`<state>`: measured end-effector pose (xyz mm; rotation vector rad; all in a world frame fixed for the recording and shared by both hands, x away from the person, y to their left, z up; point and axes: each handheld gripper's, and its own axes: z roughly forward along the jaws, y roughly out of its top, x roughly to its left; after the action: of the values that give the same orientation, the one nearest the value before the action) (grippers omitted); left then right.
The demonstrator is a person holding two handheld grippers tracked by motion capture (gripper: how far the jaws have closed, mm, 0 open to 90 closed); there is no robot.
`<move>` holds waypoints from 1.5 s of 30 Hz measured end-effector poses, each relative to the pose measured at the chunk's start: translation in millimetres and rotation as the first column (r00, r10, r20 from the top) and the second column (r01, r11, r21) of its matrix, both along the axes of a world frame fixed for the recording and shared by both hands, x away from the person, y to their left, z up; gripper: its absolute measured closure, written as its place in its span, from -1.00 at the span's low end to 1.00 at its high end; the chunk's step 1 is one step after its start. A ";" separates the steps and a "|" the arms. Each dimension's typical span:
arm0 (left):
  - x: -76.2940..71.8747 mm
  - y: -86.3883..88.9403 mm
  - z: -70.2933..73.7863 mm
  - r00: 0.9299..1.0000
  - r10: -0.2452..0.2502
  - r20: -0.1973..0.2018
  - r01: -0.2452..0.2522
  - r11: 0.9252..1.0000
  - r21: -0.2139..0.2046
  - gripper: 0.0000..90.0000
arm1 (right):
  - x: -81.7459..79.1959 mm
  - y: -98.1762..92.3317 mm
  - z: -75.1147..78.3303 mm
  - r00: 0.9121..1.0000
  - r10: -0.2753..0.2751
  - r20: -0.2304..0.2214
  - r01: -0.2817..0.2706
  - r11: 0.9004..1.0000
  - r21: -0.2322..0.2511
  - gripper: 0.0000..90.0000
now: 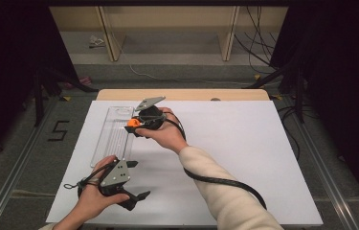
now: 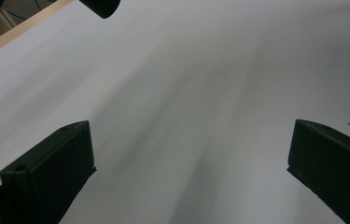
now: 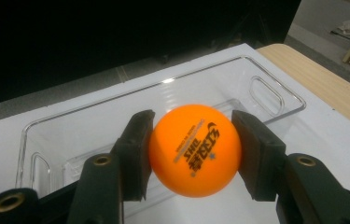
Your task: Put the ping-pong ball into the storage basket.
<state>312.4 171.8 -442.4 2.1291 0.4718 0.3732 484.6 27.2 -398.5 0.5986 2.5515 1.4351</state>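
An orange table-tennis ball (image 3: 195, 149) with dark print sits clamped between the two black jaws of my right gripper (image 3: 192, 151), which is shut on it. In the high view that gripper (image 1: 132, 125) holds the ball (image 1: 132, 122) just above the right rim of a long clear plastic tray (image 1: 112, 136) lying on the white sheet. The tray (image 3: 93, 121) lies below and beyond the ball in the right gripper view. My left gripper (image 1: 138, 179) rests near the table's front left, jaws wide apart with nothing between them, over bare white sheet (image 2: 186, 93).
A white sheet (image 1: 244, 143) covers most of the wooden table (image 1: 186, 94). The right gripper's black cable (image 1: 225, 182) trails over the sleeve. Dark curtains flank the table; wooden frames and cables stand on the floor beyond.
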 end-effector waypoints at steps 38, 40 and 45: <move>-0.1 0.1 0.1 1.000 -0.006 -0.002 0.006 1.000 -0.002 -1.00 | 8.7 24.4 -2.4 1.000 0.018 -0.014 -0.018 0.999 -0.030 0.14; -0.1 0.1 0.0 1.000 -0.005 -0.002 0.005 1.000 -0.002 -1.00 | 9.0 25.9 -2.8 1.000 0.019 -0.016 -0.020 0.999 -0.031 0.14; -0.1 0.1 0.1 1.000 -0.006 -0.001 0.006 1.000 -0.001 -1.00 | 9.7 29.5 -3.3 1.000 0.024 -0.017 -0.024 0.999 -0.033 0.14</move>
<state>312.4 171.9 -442.3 2.1297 0.4662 0.3686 494.3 56.7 -401.8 0.5788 2.5984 1.3980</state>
